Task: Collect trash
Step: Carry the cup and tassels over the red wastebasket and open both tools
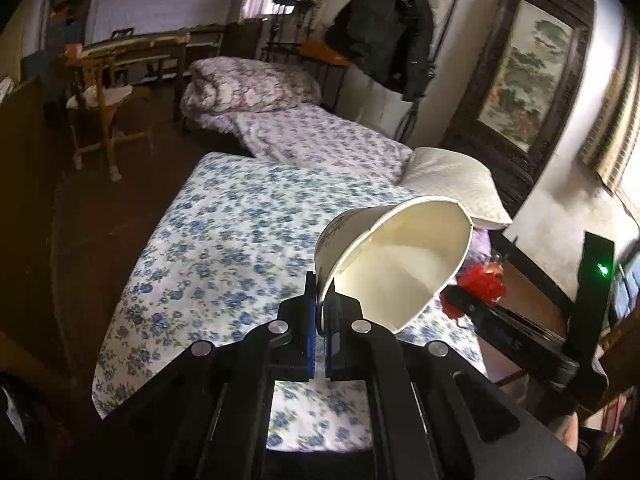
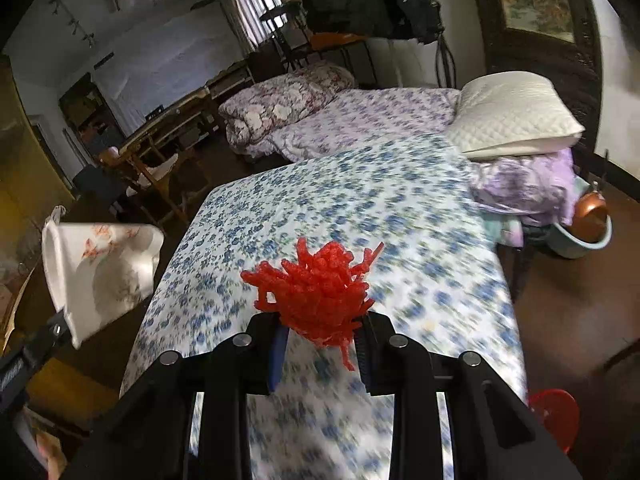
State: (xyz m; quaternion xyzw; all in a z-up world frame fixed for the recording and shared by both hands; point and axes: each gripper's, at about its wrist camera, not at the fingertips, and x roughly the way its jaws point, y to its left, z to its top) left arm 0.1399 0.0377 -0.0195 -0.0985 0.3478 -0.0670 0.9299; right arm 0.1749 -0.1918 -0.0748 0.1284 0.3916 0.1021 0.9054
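Left hand-held gripper (image 1: pixel 321 312): fingers pinched together on the rim of a white paper cup (image 1: pixel 394 264), which tilts up and to the right with its open mouth toward the camera.
Cup: squashed out of round, its inside bare and white; a faint print shows on the outer wall. From the right wrist view the same cup (image 2: pixel 100 276) hangs at the far left, off the edge of the bed, with orange figures on its side.
Right hand-held gripper (image 2: pixel 322 334): clamped on a red frilly clump (image 2: pixel 316 292), the jaws a little apart with the clump filling the gap between them.
Clump: bright red, stringy and ragged, strands sticking out above and below the fingers; what it is made of cannot be told. It is held above the bed, clear of the sheet. In the left wrist view it (image 1: pixel 480 284) shows just behind the cup, to the right.
Bed (image 2: pixel 360 216): covered by a white sheet with blue flowers, lying below both grippers.
Pillow (image 2: pixel 516 116): white, quilted, at the far right corner of the bed, resting on a bundle of purple cloth (image 2: pixel 528 184).
Second bed (image 1: pixel 320 140): beyond the first, under a pale purple flowered cover, with a folded quilt (image 1: pixel 248 86) at its far end.
Wall: a dark jacket (image 1: pixel 388 24) hangs beside a framed painting (image 1: pixel 528 76).
Floor: a teal basin (image 2: pixel 588 240) stands to the right of the bed.
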